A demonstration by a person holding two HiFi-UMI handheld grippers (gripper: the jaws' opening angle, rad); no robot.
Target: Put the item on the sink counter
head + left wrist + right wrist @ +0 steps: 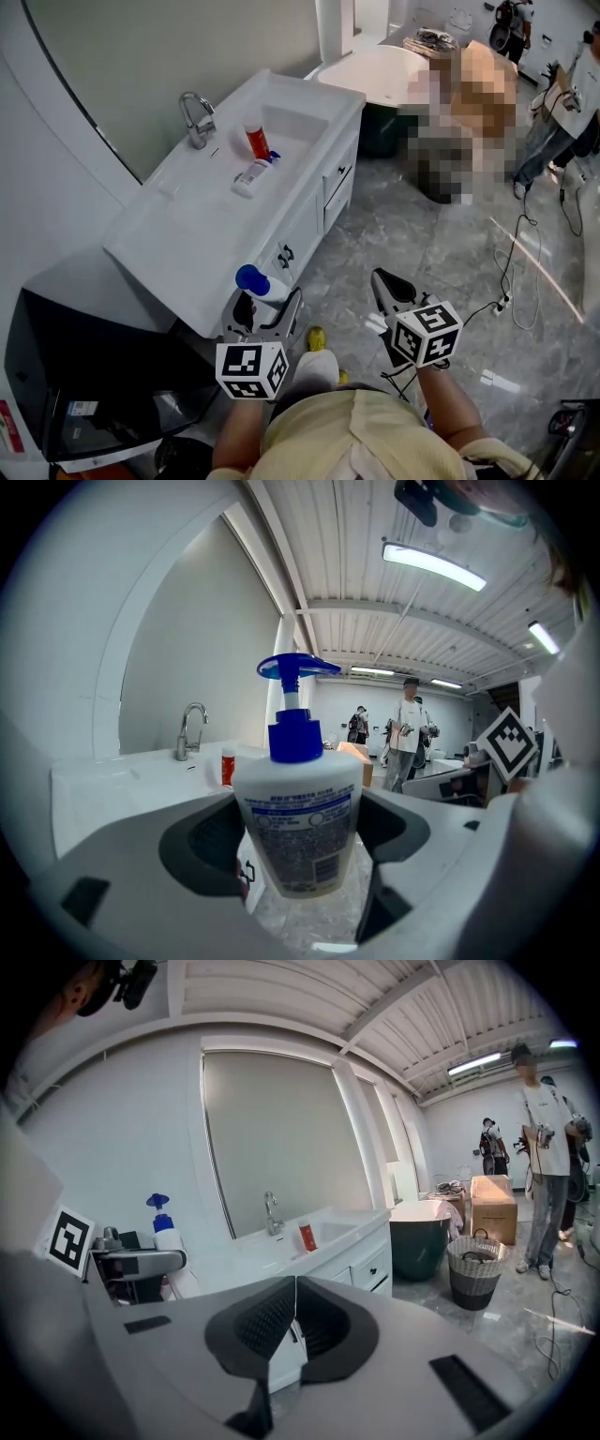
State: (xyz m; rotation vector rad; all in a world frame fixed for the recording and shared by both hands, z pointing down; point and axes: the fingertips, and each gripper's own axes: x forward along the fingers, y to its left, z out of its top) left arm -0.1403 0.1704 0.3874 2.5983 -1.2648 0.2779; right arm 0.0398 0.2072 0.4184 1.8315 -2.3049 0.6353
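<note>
My left gripper (pixel 269 317) has its jaws closed on the white pump bottle (pixel 298 829). They are spread as wide as the body and press on its two sides at about label height, with the blue pump head (pixel 298 667) standing upright above them. My right gripper (pixel 292 1335) has its jaws pressed together with nothing between them, and it hangs out over the floor, well apart from the work. In the head view the bottle sits just off the near corner of the sink counter (pixel 183 230), over the floor and not yet above the white top. I judge it a smooth plastic bottle with walls that give a little under a squeeze and a glossy label that could slip. I cannot tell how full it is, so I treat it as moderately heavy. The tall pump makes it want to tip, so a hold on the broad body, low and level, is the right one, never the neck or the nozzle. The flat base should stand well on the bare near end, away from the faucet (pixel 197 119), the red container (pixel 256 141) and the white tube (pixel 251 176) by the basin.
</note>
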